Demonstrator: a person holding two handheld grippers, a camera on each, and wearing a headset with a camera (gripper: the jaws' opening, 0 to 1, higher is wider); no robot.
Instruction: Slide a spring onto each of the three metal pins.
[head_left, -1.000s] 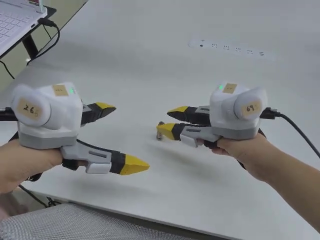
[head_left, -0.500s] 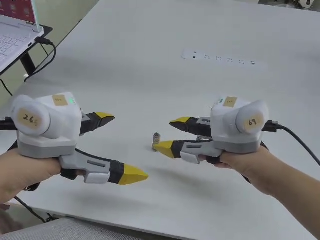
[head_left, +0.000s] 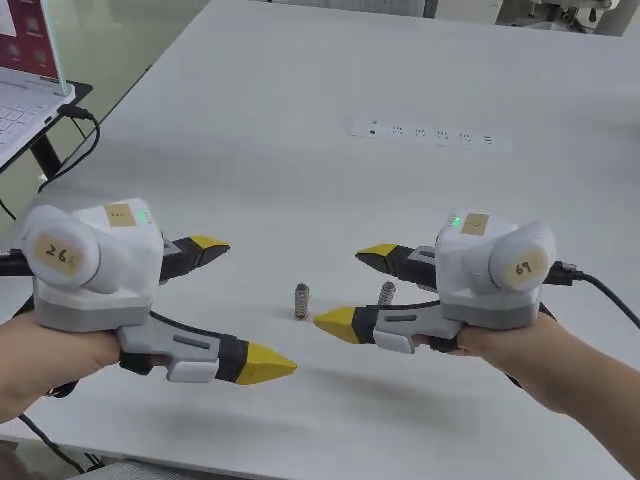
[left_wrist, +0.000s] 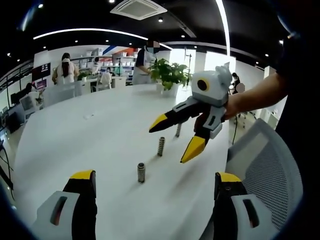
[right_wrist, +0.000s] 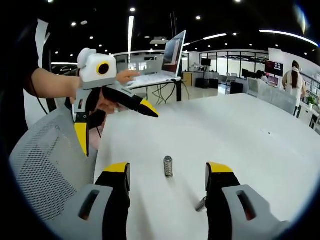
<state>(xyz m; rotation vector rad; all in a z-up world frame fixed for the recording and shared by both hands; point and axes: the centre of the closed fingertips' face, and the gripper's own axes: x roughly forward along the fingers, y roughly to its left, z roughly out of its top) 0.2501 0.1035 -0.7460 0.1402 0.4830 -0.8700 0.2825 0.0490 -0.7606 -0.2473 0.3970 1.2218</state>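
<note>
Currently both tools are empty & hover above the white table (head_left: 300, 120), so I read this as the approach step, nothing picked yet. Left gripper (head_left: 238, 305) sits near-left, jaws spread wide, holding nothing. Right gripper (head_left: 355, 287) sits near-right, jaws also apart, a bit narrower, gripping nothing.

Left spring (head_left: 301, 300) stands upright on the table between the 2 tools, just ahead of the right gripper's tips. Second spring (head_left: 387, 293) stands inside the right gripper's gap, not touching either jaw as far as I can see. Third spring (left_wrist: 178, 130) shows in the left gripper view, farther right, roughly in a row w/ the other 2.

Materials: each spring is a short steel-grey wire coil w/ tight turns and a darker top. Small & light, prob. rolls if tipped. Can't tell whether pins run inside the coils, too small. If they do, the job may be nearly done. If not, next move IMO is to close the right jaws gently on the second spring at mid-height, keep it vertical and avoid squashing the turns.

Table is smooth & matte, so a knocked coil would likely skid. Jaw tips are yellow, pointed, hard-looking plastic; bodies are grey & white. Power strip (head_left: 430, 133) lies flat at the far side, well apart.
</note>
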